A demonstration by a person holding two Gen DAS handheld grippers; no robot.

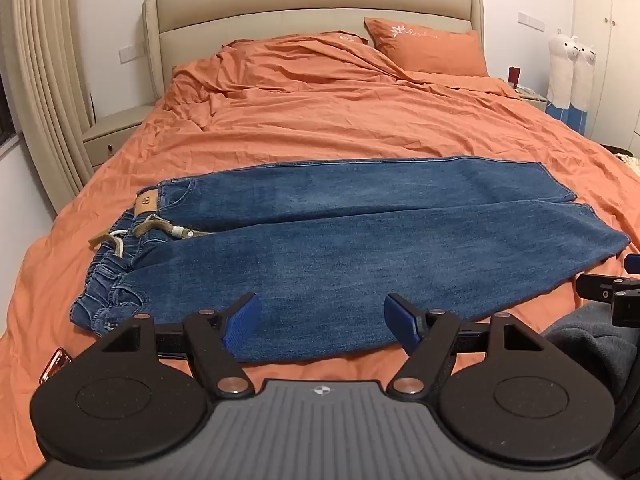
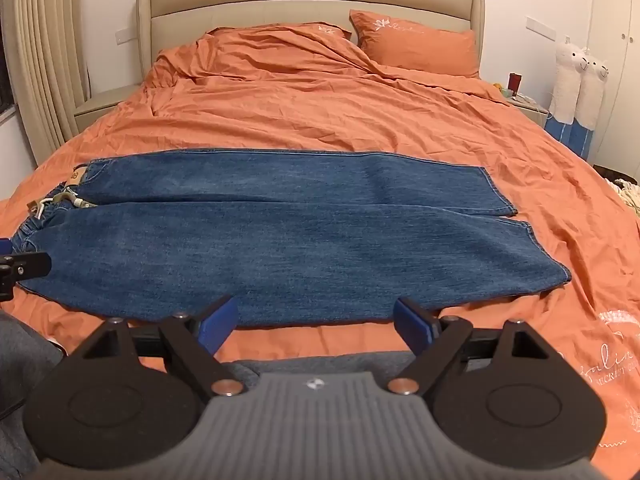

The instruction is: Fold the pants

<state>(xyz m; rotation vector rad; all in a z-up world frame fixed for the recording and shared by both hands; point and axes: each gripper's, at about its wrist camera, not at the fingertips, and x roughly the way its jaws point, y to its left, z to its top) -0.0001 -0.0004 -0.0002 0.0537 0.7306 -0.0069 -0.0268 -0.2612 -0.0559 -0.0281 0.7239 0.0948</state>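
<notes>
**A:** Hovering over the near edge of the bed. Left gripper [image 1: 322, 326] has its jaws spread wide, nothing between them; right gripper [image 2: 316, 326] likewise released and empty.

**B:** Pants?

**A:** Blue denim pants [image 1: 340, 248] lie flat across the orange bedsheet [image 1: 320, 120], near the foot edge, elastic waistband [image 1: 108, 280] toward the left edge, leg hems [image 2: 532, 248] toward the right. Legs side by side, not yet stacked.

**B:** Judgement on the grab?

**A:** Likely first fold is lengthwise. I'd pinch the near leg's outer seam, left near the waistband, right near the hem, both layers in each bite. Lift evenly, carry over to the far leg, match the edges. Risk: uneven lift skews the fold, or the drawstring [image 1: 120, 240] snags.
</notes>
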